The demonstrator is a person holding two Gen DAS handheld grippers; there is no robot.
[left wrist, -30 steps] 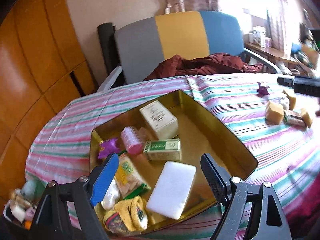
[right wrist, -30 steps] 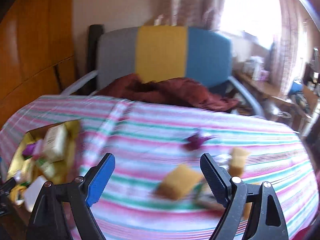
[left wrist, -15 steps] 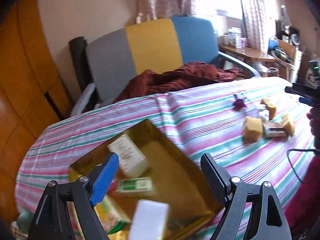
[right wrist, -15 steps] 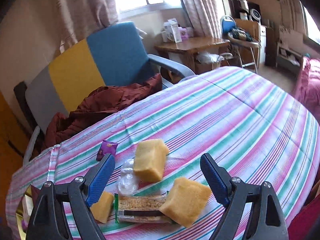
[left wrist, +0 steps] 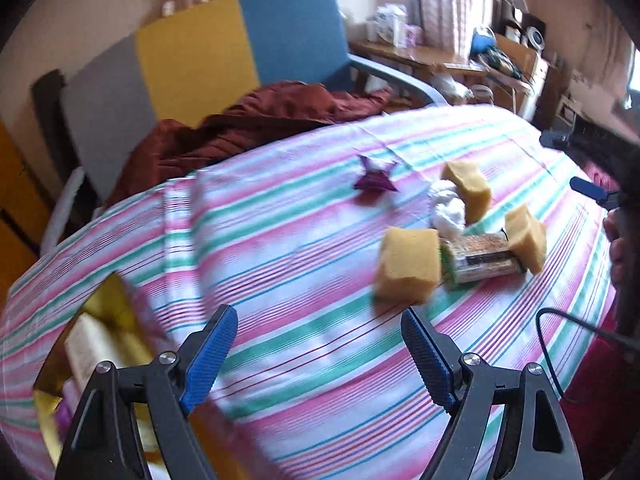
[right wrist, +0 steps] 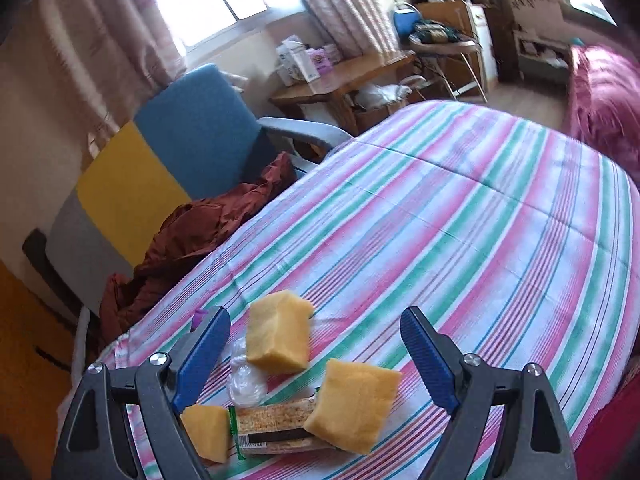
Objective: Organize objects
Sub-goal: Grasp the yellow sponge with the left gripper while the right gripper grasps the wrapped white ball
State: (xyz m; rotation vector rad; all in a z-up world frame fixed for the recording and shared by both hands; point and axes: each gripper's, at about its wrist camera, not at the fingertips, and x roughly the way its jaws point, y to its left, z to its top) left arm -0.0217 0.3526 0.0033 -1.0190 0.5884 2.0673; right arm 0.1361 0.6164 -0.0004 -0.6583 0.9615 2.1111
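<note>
Three yellow sponges lie on the striped tablecloth around a snack packet and a crumpled clear wrapper. My right gripper hovers just above this cluster, open and empty. A purple wrapper lies a little beyond. My left gripper is open and empty over bare cloth, with the nearest sponge just ahead to the right. The gold tin with boxes in it sits at the lower left, blurred.
A chair with a grey, yellow and blue back stands behind the table, with a maroon cloth on its seat. A wooden side table and a pink bedcover lie beyond the far edge. A hand shows at the right.
The left gripper swung right, away from the tin and toward the loose items. The right gripper rolled and came closer over the sponges. Both stayed open.
</note>
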